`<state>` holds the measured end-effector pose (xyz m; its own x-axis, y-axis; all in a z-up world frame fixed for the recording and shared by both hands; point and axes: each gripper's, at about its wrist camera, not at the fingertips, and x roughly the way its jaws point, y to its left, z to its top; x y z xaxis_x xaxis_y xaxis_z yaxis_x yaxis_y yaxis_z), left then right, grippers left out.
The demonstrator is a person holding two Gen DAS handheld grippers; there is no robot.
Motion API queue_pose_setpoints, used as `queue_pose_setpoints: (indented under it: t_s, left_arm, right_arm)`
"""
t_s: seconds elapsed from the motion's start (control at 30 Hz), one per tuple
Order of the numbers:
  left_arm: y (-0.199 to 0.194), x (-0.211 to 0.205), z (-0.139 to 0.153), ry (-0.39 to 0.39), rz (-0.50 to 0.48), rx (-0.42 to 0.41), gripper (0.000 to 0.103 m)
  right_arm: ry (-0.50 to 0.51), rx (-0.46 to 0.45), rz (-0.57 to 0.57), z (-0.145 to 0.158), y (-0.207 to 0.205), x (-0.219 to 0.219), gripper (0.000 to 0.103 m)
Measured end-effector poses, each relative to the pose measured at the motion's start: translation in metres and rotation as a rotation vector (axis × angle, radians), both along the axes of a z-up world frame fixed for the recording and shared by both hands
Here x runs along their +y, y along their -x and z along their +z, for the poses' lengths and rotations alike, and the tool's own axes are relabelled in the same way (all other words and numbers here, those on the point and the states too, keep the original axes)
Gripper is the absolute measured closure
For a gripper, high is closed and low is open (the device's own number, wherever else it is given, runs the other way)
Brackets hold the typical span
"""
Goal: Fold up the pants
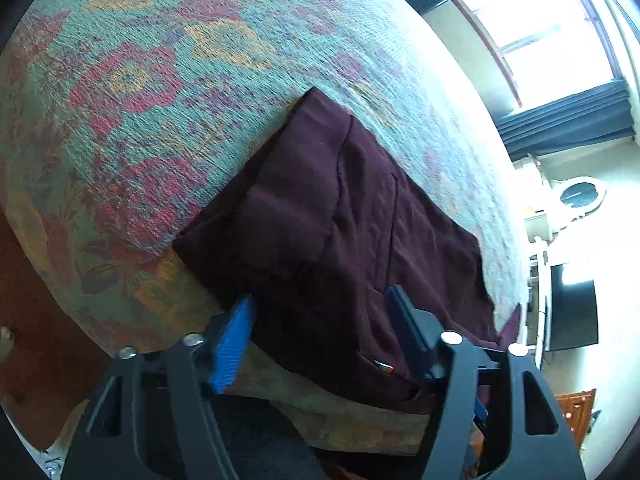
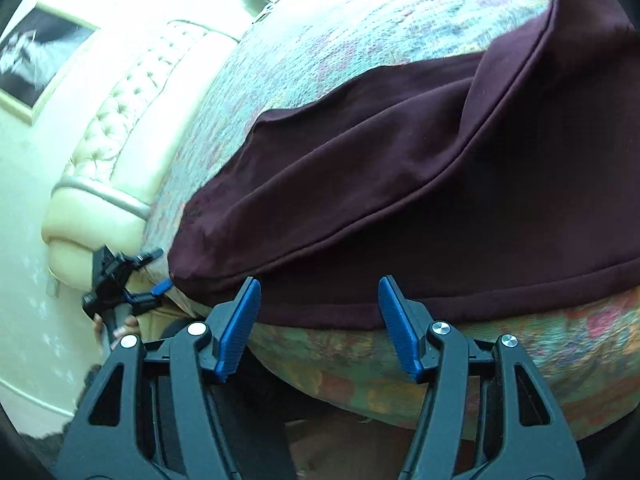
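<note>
The pants (image 1: 340, 232), dark maroon, lay on the bed (image 1: 160, 80), spread over its flowered cover near the edge closest to both cameras. In the left wrist view they formed a roughly folded slab with one layer lapped over another, and a small orange tag (image 1: 385, 367) showed near the lower hem.

The left gripper (image 1: 320, 316) had its blue fingers (image 1: 234, 340) spread wide, released, at the near edge of the cloth and gripping nothing; whether the tips touched the fabric could not be told.

In the right wrist view the pants (image 2: 400, 200) draped over the rounded bed edge (image 2: 360, 360), with a fold seam running diagonally. The right gripper (image 2: 318, 304) also stood released, its fingers (image 2: 240, 328) parted just below the hem. The left gripper (image 2: 120, 280) appeared small at the far end of the pants, beside a cream tufted headboard (image 2: 132, 112).
</note>
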<state>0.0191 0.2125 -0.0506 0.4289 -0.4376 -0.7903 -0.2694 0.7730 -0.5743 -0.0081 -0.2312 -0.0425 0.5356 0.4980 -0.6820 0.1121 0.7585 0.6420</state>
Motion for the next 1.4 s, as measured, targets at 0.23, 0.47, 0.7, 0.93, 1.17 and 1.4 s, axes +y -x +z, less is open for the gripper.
queue_pose_setpoints:
  t_s: [0.23, 0.47, 0.7, 0.93, 1.17, 1.4]
  left_arm:
    - [-0.006, 0.003, 0.004, -0.041, 0.039, 0.027, 0.074]
    - [-0.004, 0.018, 0.016, -0.050, 0.034, -0.009, 0.075]
    - [-0.001, 0.026, -0.009, -0.024, 0.004, 0.007, 0.073]
    - [0.020, 0.005, 0.019, -0.177, -0.185, -0.017, 0.068]
    - [0.018, -0.027, 0.050, -0.306, -0.246, -0.121, 0.046]
    - [-0.025, -0.056, 0.033, -0.290, -0.225, -0.098, 0.046]
  right_arm:
    - [-0.102, 0.043, -0.164, -0.016, -0.011, -0.015, 0.071]
    - [-0.012, 0.003, -0.146, 0.003, 0.009, 0.003, 0.100]
    - [-0.047, 0.043, -0.126, -0.029, 0.027, 0.005, 0.101]
    - [0.037, 0.012, -0.115, 0.035, 0.015, -0.024, 0.065]
    - [0.270, -0.067, -0.323, 0.105, -0.071, -0.153, 0.059]
    - [0.341, 0.083, -0.564, 0.079, -0.168, -0.268, 0.059]
